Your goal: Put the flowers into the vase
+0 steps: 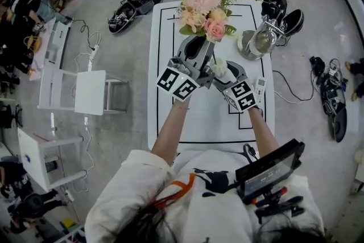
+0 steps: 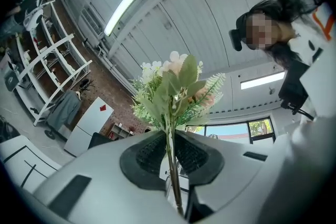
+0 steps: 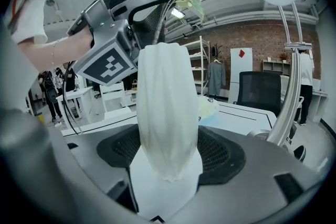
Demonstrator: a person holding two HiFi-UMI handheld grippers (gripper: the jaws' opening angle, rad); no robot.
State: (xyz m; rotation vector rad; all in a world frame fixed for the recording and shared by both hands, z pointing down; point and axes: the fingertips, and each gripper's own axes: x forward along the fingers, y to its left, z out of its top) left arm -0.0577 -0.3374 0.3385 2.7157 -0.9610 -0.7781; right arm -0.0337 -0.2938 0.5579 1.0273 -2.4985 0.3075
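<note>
Left hand-held gripper [image 2: 169,152] clamps the flowers [image 2: 176,86], right hand-held gripper [image 3: 168,152] clasps the vase [image 3: 167,102].

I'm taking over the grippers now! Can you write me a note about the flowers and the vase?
Left hand-held gripper: shut on the stems of the bouquet, blooms up.
Right hand-held gripper: shut on the white vase, upright over the table.
Done: both are gripped, and the bouquet is right above the vase's mouth.
Unclear: whether the stem ends are inside yet.
Left: lower the stems in fully, then open the left jaws.
</note>
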